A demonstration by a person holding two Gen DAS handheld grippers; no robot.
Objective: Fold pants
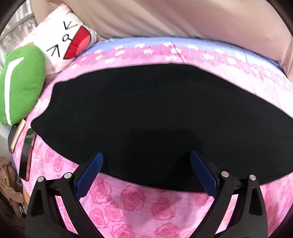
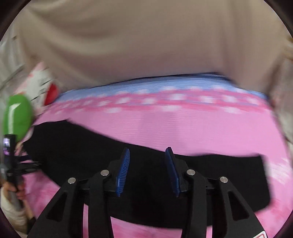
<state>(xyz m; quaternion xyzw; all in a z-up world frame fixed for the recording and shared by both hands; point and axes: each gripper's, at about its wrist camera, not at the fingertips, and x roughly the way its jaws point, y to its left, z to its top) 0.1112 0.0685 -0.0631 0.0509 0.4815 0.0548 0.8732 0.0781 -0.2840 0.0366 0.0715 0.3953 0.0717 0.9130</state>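
Note:
The black pants [image 1: 142, 117] lie flat on a pink rose-print bed sheet [image 1: 128, 205], spread wide across it. My left gripper [image 1: 146, 157] is open, its blue pads wide apart over the near edge of the pants, holding nothing. In the right wrist view the pants [image 2: 210, 179] stretch across the sheet [image 2: 183, 128] as a black band. My right gripper [image 2: 147, 152] is open with a narrower gap, above the pants, empty. The right view is motion-blurred. The left gripper's body and the hand holding it show at the right view's left edge [image 2: 11, 164].
A green plush cushion [image 1: 20, 82] and a white cartoon-face pillow [image 1: 67, 38] sit at the bed's far left. A phone [image 1: 26, 164] and a rose-gold device [image 1: 17, 135] lie at the left bed edge. A beige curtain [image 1: 164, 16] hangs behind the bed.

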